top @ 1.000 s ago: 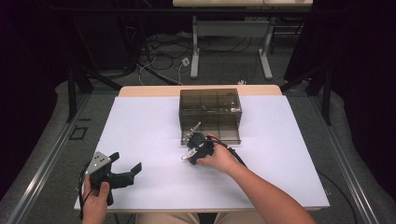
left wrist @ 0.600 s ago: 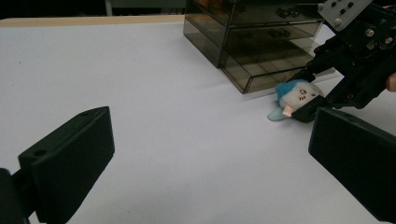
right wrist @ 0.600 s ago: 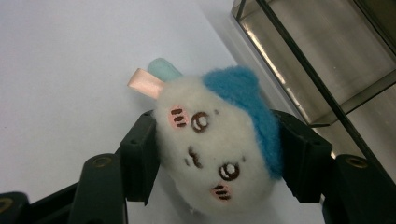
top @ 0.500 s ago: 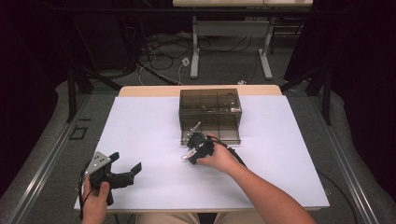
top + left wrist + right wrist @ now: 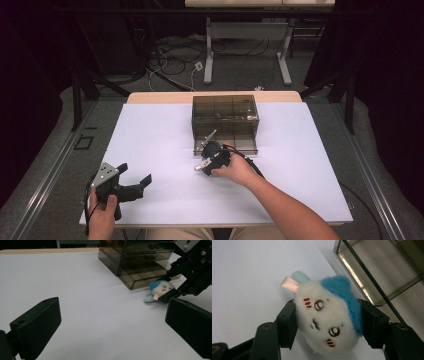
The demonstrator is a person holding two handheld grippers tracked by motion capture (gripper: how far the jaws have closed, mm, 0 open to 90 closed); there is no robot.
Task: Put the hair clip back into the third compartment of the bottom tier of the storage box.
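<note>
While the hands are kept at the near edge, the scene is listed from near to far:

Left gripper (image 5: 131,181): held low at the table's near left corner, its 2 jaws spread wide with nothing between them.

Table (image 5: 150,135): covered in white; bare between the 2 grippers.

Right gripper (image 5: 209,159): clamped on the plush toy (image 5: 329,322), 1 pad pressed into each flank.

Plush toy position: lifted just off or resting on the table, which cannot be told, just in front of the drawer box (image 5: 225,120).

Handling: judged light, soft and squashy, not fragile; fur may slip, so the round body is best taken across its middle, not by its ribbon tag (image 5: 290,284).
</note>
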